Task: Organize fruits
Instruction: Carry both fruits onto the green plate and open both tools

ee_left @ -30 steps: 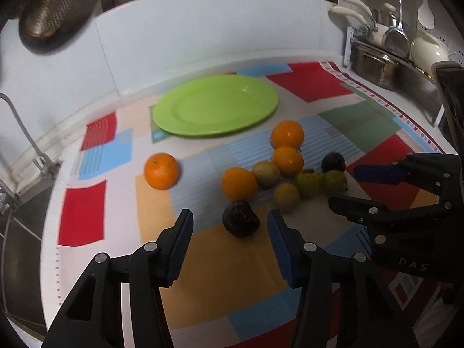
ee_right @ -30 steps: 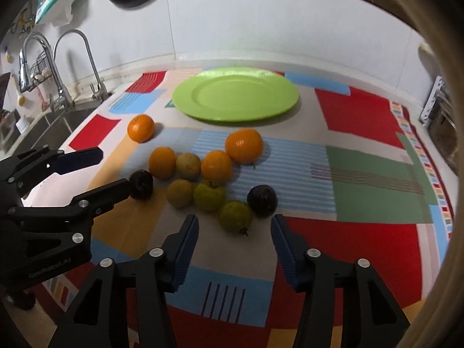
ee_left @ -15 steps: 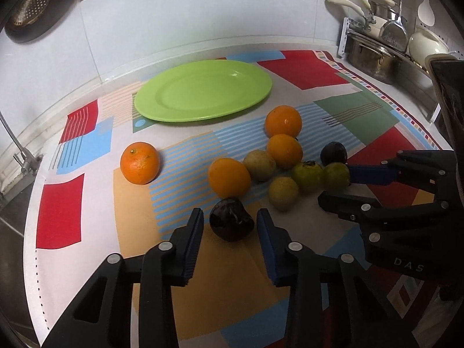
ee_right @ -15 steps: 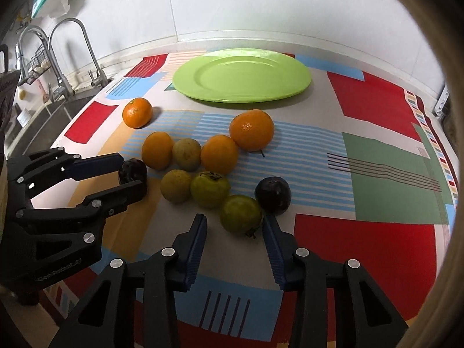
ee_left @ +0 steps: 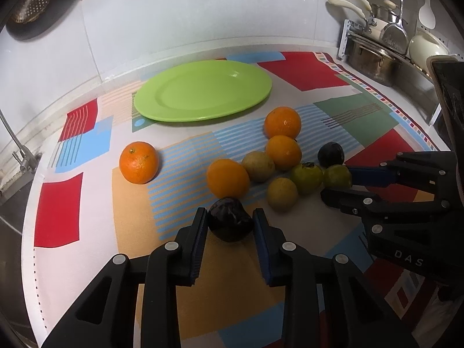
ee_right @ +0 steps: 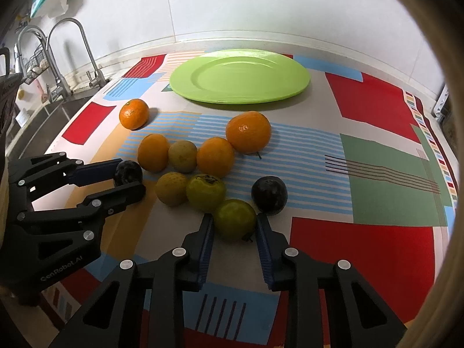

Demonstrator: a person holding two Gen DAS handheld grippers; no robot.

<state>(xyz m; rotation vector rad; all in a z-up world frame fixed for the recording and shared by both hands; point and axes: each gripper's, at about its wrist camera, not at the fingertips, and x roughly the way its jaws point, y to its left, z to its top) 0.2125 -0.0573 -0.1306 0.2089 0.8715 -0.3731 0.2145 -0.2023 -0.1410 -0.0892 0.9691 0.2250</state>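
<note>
Between the fingers of the left gripper (ee_left: 230,226) sits a dark purple fruit (ee_left: 229,222), the nearest piece in the pile on that side, and both blue pads look pressed against its flanks, so the gripper reads as closed on it (whether it has left the cloth yet I cannot tell). Taking the outermost fruit first makes sense: nothing has to be pushed aside to reach it.

The right gripper (ee_right: 235,227) does the same at its own end, fingers clasping a green fruit (ee_right: 234,218) that lies just ahead of it, with its small stem poking out beside the right finger. Each tool has a piece from its own edge of the cluster, which keeps the two from crossing.

Just beyond the held fruits, the rest of the pile (ee_right: 200,162) huddles together, touching: yellowish-green ones, three oranges and a second dark fruit (ee_right: 269,193) just beyond the right gripper's right fingertip. One lone orange (ee_left: 139,162) sits apart, ahead and left of the left gripper.

Farthest ahead of both tools lies the green plate (ee_right: 295,87), with nothing on it, probably the destination. All of it rests on a patchwork tablecloth (ee_right: 377,110).
</note>
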